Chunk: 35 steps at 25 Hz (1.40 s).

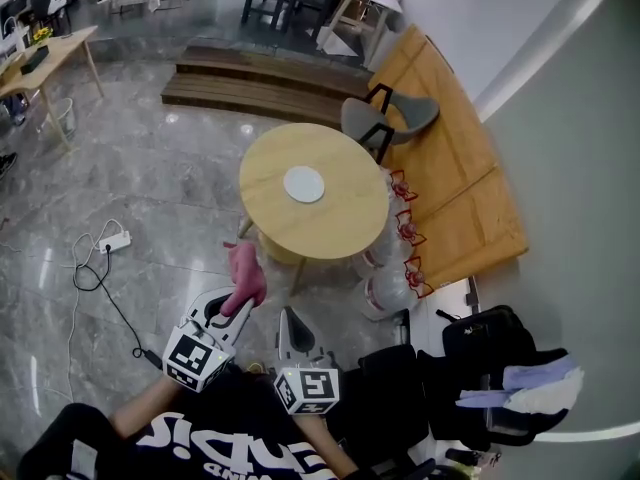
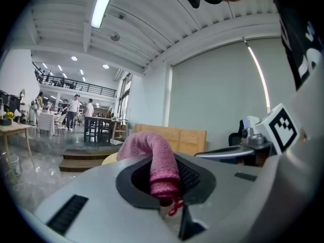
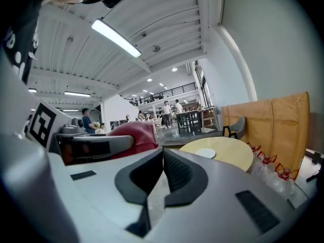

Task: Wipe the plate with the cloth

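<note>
Left gripper (image 1: 236, 306) is clamped on one end of the pink cloth (image 1: 246, 274), the rest flopping past the jaw tips; right gripper (image 3: 162, 173) has its jaws together on nothing, just right of the left one. White plate (image 1: 304, 184) lies at the middle of the round wooden table (image 1: 262, 218), farther off, well apart from both grippers. Likely risks: the unheld plate skids across the smooth top under the wipe, or the loosely pinched cloth bunches or pulls free under pressure

White plate (image 1: 304, 184); pink cloth (image 1: 245, 273), apparently folded
</note>
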Available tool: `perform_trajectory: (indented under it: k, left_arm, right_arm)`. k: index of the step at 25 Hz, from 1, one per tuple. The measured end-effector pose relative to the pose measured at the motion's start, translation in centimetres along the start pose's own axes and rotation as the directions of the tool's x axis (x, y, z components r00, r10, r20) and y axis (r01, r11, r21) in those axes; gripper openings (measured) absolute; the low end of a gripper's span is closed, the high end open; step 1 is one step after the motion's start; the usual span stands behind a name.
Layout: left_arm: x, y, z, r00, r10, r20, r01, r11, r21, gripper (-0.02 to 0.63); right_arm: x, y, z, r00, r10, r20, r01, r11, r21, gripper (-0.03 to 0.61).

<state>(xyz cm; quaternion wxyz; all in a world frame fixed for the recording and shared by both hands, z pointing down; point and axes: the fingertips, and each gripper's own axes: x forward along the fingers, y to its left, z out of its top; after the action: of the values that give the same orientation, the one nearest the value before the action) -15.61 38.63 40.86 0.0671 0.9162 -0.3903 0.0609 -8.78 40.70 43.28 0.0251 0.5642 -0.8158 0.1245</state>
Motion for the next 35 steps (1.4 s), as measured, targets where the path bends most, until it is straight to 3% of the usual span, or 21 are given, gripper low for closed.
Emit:
perform_trajectory:
  k: [10,15,26,35]
  left_arm:
    - [-1.1,1.8,-1.6,0.999,-0.032,0.004,0.032,0.998,0.055,0.052]
    - [-1.4,2.3,-2.7,0.998,-0.053,-0.021,0.054,0.997,0.046,0.052]
    - [0.2,3.0,-3.5,0.994,-0.099,-0.036,0.101,0.993,0.054,0.052]
    - [1.9,4.7,-3.5,0.996,-0.080,-0.037,0.082,0.995,0.056,0.052]
  right_arm:
    - [1.3,1.6,-1.1,1.000,-0.004,-0.011,0.004,1.000,0.005,0.022]
    - [1.4,1.5,-2.0,0.999,-0.036,-0.026,0.037,0.999,0.021,0.021]
    - [2.0,-0.9,-2.5,0.994,-0.104,-0.022,0.105,0.994,0.026,0.021]
    - [4.7,-1.9,-2.5,0.996,-0.082,-0.030,0.082,0.996,0.019,0.021]
